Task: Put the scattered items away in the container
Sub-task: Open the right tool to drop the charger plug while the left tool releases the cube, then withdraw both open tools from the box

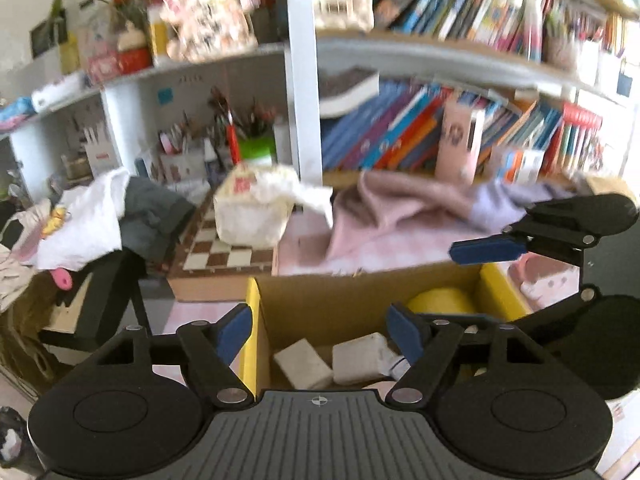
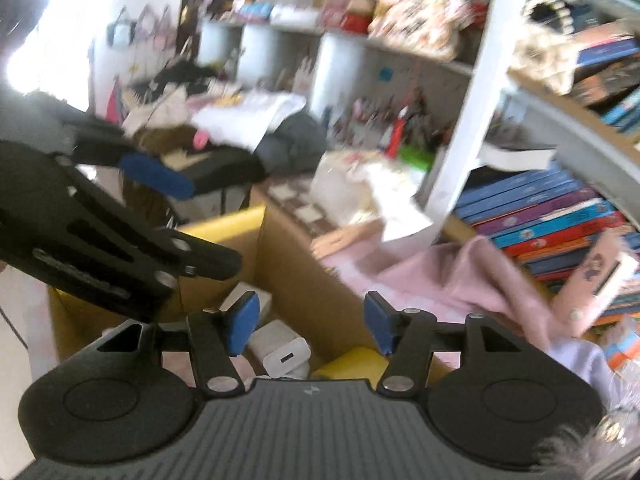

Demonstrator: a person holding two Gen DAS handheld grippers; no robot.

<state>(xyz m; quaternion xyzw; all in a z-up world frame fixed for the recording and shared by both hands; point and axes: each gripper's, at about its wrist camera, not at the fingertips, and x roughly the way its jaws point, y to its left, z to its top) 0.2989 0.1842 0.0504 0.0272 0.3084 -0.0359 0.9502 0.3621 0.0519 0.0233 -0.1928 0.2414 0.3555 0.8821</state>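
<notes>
An open cardboard box (image 1: 360,300) with yellow flaps stands below both grippers. Inside lie two white blocks (image 1: 304,362), a white charger (image 2: 282,350) and a yellow roll (image 1: 442,300). My left gripper (image 1: 320,332) is open and empty over the box's left side. My right gripper (image 2: 310,322) is open and empty over the box. The right gripper shows at the right of the left wrist view, one blue pad (image 1: 486,250) above the box. The left gripper shows at the left of the right wrist view (image 2: 156,174).
A pink cloth (image 1: 392,208) and a lilac cloth (image 1: 508,200) lie behind the box. A chessboard (image 1: 224,256) carries a white fabric bag (image 1: 252,212). Clothes (image 1: 100,220) pile on the left. Bookshelves (image 1: 440,136) fill the back.
</notes>
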